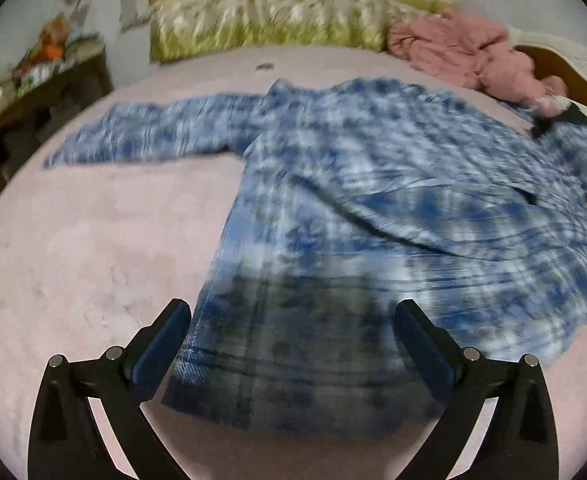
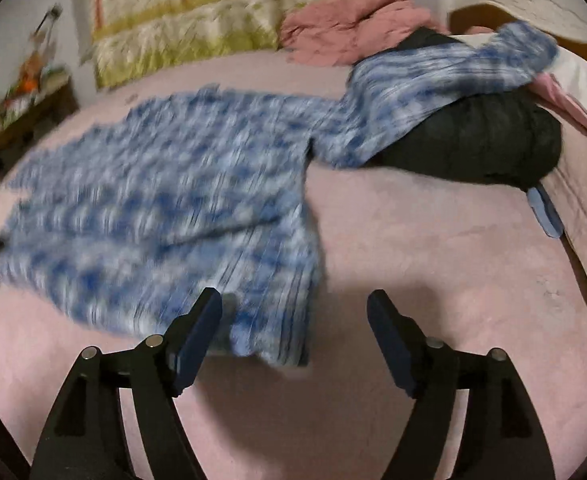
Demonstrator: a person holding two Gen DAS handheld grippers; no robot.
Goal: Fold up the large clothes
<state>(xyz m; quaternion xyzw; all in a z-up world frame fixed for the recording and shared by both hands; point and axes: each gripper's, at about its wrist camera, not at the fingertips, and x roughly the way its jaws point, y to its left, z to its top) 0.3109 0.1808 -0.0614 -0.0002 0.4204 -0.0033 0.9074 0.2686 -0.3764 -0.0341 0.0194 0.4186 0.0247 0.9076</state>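
Note:
A blue and white plaid shirt lies spread on the pink bed cover, one sleeve stretched to the left. My left gripper is open, hovering just above the shirt's near hem, empty. In the right wrist view the shirt lies left of centre, and its other sleeve drapes over a black bundle. My right gripper is open and empty over the shirt's near right corner. Both views are blurred by motion.
A pink garment is heaped at the back right by green-and-white pillows. A cluttered wooden side table stands at the left. A small blue item lies by the black bundle. The bed's right edge is close.

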